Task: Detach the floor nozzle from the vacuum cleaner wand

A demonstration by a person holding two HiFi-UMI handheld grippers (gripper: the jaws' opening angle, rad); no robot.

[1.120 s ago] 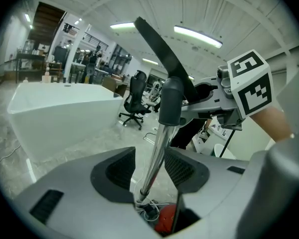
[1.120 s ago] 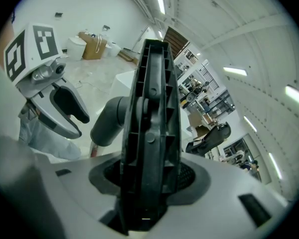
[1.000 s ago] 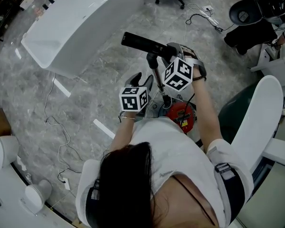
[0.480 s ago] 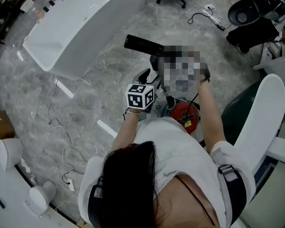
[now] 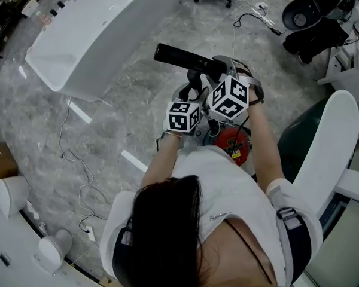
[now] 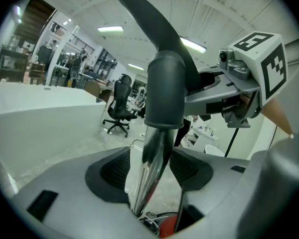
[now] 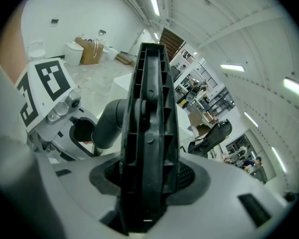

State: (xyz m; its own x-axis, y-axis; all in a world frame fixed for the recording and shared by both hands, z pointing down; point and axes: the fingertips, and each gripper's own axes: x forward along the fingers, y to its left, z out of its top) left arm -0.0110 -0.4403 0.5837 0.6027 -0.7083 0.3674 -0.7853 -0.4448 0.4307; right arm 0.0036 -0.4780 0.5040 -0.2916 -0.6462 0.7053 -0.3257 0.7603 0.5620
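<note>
Clamping the right gripper (image 7: 147,183) on the floor nozzle (image 7: 148,98): pressing both pads against the flat sides of its black ribbed body, with the long edge of that body running up and away from between the jaws. Showing, in the same right gripper view, the nozzle's grey neck (image 7: 107,126) branching off to the left.

Straddling the chrome wand (image 6: 154,153) with the left gripper (image 6: 152,183), just below the dark grey collar (image 6: 164,93) joining wand to nozzle. Having just been opening these jaws, and now standing them apart with the tube between the two ribbed pads, close to both but not visibly squeezed by either.

Holding the nozzle, in the head view, as a black bar sticking out to the upper left past the right gripper, raised well off the grey marbled floor (image 5: 107,130).

Reaching forward from the body with the left forearm (image 5: 158,160) and the right forearm (image 5: 264,142), bringing the two hands close together above the vacuum cleaner's red body (image 5: 230,143) and setting the two marker cubes almost edge to edge. Placing the right gripper farther out, at the nozzle end, with a dark strap (image 5: 257,91) around that wrist. Setting the left gripper nearer the body and to the left, aiming its jaws across at the wand.
</note>
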